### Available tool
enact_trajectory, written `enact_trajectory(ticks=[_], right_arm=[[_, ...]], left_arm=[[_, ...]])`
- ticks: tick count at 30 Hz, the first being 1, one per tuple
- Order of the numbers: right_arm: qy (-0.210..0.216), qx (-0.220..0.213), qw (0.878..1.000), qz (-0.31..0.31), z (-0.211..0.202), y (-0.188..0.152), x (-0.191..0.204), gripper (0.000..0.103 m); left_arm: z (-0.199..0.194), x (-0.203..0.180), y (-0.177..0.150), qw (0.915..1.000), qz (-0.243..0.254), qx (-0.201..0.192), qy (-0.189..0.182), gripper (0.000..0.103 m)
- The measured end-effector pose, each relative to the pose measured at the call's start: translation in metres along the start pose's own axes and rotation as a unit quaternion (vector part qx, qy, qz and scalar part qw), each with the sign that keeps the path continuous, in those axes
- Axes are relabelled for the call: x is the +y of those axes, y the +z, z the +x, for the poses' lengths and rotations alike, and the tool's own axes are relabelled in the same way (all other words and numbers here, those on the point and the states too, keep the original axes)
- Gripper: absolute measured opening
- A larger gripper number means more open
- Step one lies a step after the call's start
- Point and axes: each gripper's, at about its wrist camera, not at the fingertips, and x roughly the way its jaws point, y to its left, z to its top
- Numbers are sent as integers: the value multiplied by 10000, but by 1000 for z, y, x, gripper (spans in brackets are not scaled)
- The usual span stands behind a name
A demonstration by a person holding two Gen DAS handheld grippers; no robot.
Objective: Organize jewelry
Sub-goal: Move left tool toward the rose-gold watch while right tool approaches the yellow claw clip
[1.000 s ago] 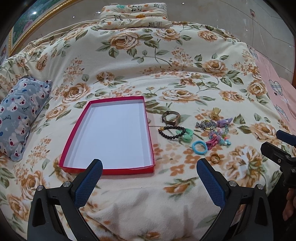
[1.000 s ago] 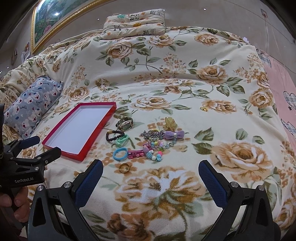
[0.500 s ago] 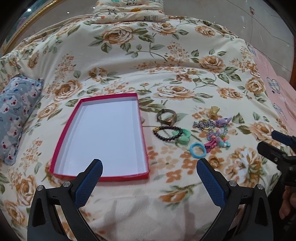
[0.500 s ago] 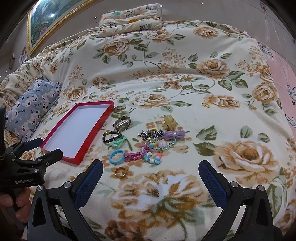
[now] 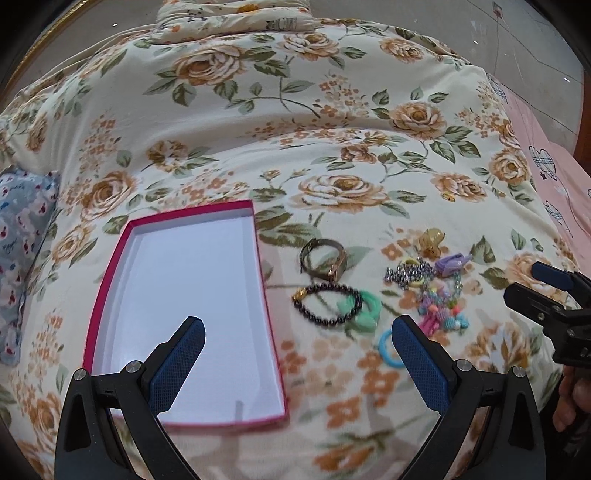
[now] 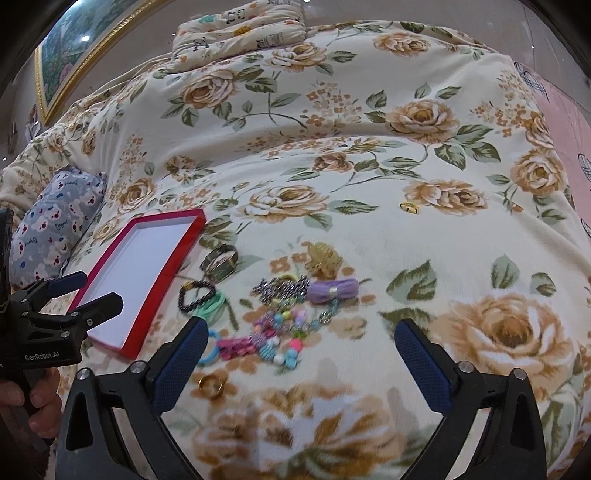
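Note:
A red-rimmed white tray (image 5: 110, 266) (image 6: 201, 221) lies empty on the floral bed. Right of it lies loose jewelry: a watch (image 5: 325, 258) (image 6: 219, 262), a black bead bracelet (image 5: 327, 302) (image 6: 195, 293), a green hair tie (image 5: 369, 306), a blue ring (image 5: 388, 350), a silver chain (image 6: 282, 286), a purple bow (image 6: 332, 290), colourful beads (image 6: 280, 339) and a gold ring (image 6: 211, 384). My left gripper (image 5: 295, 347) is open and empty over the tray's right edge. My right gripper (image 6: 299, 350) is open and empty, just short of the beads.
A grey patterned pillow (image 6: 55, 225) lies at the left. A second small gold ring (image 6: 410, 207) sits apart, further back on the bed. A folded quilt (image 6: 240, 33) lies at the far end. A pink sheet (image 5: 554, 177) borders the right.
Both grippers have moved forward and closer to the bed. The tray and jewelry now sit larger and lower in both views. Nothing was picked up.

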Motion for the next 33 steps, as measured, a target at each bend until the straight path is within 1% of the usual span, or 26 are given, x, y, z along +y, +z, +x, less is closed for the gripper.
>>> enact_trajectory(ticks=[7, 9, 12, 14, 18, 20, 25, 27, 29, 31, 32, 33], right_arm=[[37, 111, 9999, 72, 29, 23, -7, 84], [58, 156, 9998, 50, 39, 28, -6, 78], [68, 273, 9996, 19, 57, 34, -6, 72], [71, 343, 9994, 27, 67, 36, -7, 70], [58, 484, 9987, 132, 86, 38, -12, 70], [44, 546, 9984, 150, 95, 39, -14, 68], [9, 733, 9971, 183, 113, 38, -18, 59], [24, 782, 9967, 223, 118, 38, -20, 51], [18, 806, 9965, 239, 121, 38, -22, 46], [26, 825, 9962, 272, 123, 37, -24, 42], [34, 832, 9961, 282, 124, 37, -24, 38], [50, 834, 9961, 288, 124, 37, -25, 34]], left_arm=[[35, -2, 26, 9998, 176, 70, -99, 101], [48, -1, 33, 9995, 167, 165, -187, 98], [69, -1, 44, 9989, 186, 321, -274, 95], [85, -3, 50, 9984, 249, 450, -246, 95], [112, -10, 59, 9969, 383, 651, -213, 89], [123, -16, 62, 9958, 492, 746, -191, 88], [150, -27, 66, 9926, 701, 964, -243, 71], [158, -29, 67, 9916, 738, 1028, -269, 66], [165, -30, 67, 9909, 716, 1097, -304, 62], [170, -31, 67, 9902, 726, 1142, -340, 54], [172, -32, 67, 9898, 737, 1170, -347, 51], [175, -33, 66, 9894, 749, 1194, -360, 42]])
